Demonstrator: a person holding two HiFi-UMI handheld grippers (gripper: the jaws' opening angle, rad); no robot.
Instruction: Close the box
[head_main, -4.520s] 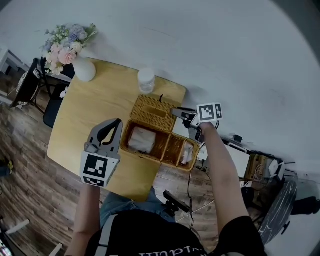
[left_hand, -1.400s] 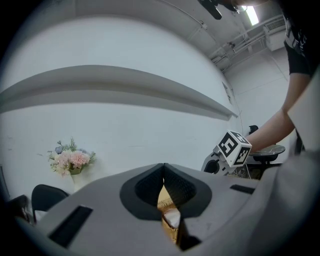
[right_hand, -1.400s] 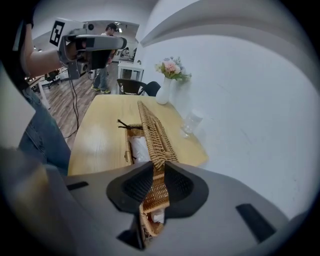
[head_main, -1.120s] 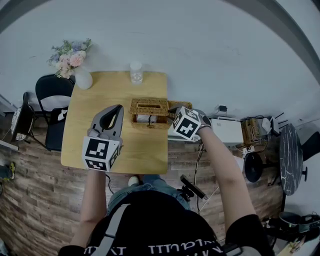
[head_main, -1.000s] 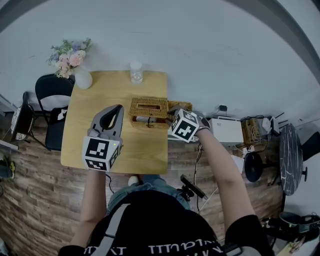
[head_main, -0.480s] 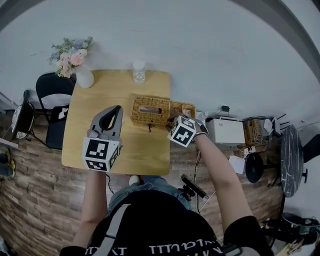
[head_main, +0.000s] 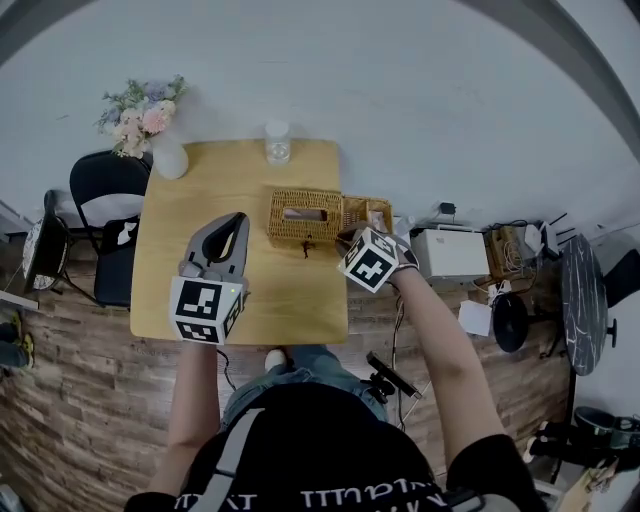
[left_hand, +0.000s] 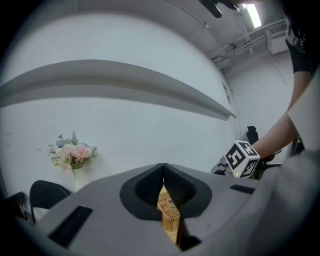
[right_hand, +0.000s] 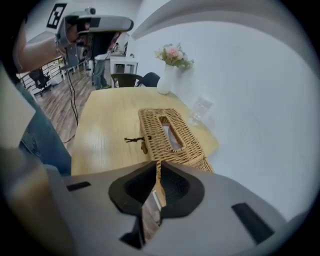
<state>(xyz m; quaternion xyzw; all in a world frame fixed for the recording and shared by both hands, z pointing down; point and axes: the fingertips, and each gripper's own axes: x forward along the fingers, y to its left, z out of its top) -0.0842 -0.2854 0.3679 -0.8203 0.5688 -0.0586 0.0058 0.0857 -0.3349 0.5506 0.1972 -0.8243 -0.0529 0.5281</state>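
Note:
The wicker box (head_main: 305, 218) (right_hand: 170, 136) lies on the wooden table (head_main: 200, 290), its slotted lid flat down over the main part. A dark latch cord (right_hand: 135, 140) hangs at its front. A small end compartment (head_main: 366, 213) stays uncovered. My right gripper (head_main: 346, 239) (right_hand: 158, 164) hovers at that end, pointing down at the box. Its jaws have just been closing and now meet with nothing between them. My left gripper (head_main: 238, 220) (left_hand: 163, 169) is shut and empty, held level above the table left of the box.
A glass jar (head_main: 277, 142) (right_hand: 200, 110) stands behind the box. A white vase of flowers (head_main: 165, 150) (right_hand: 170, 62) sits at the table's far left corner, next to a black chair (head_main: 100, 215). Off the table's right edge lie a white device (head_main: 440, 252) and cables.
The lid, upright in my right jaws earlier, has swung down flat onto the box. My right gripper is off the lid with its jaws closed. The left gripper has stayed in place.

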